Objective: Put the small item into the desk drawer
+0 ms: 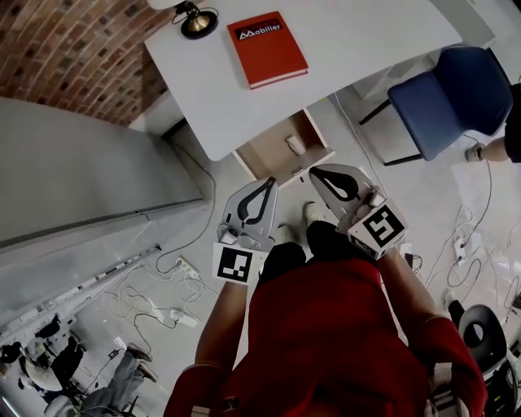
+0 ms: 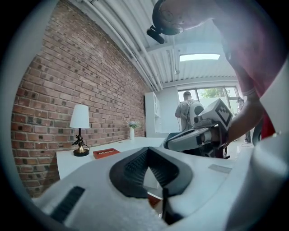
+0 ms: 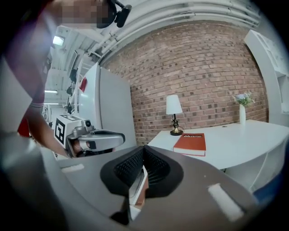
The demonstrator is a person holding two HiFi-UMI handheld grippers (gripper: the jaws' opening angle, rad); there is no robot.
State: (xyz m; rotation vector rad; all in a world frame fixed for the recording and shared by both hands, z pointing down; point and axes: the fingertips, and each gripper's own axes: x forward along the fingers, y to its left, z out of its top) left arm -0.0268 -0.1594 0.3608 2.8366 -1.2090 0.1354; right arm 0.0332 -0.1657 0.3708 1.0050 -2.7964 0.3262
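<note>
Desk, white: red book laid flat on top. Lamp stood nr book, to its left in head view. Drawer seen open below book, under desk edge, w/ small item held inside.

Worktop: white, smooth, matt.
Book: red cover, smooth, with a slight sheen.
Drawer: pale wood-look inside, matt.
Brick wall: rough, matt brick.
Lamp: brassy, glossy metal base.
Chair: blue seat, matt, cloth-like.
Left tool: grey matt plastic shell.
Right tool: the same grey matt plastic, with black ribbed rubbery pads.
</note>
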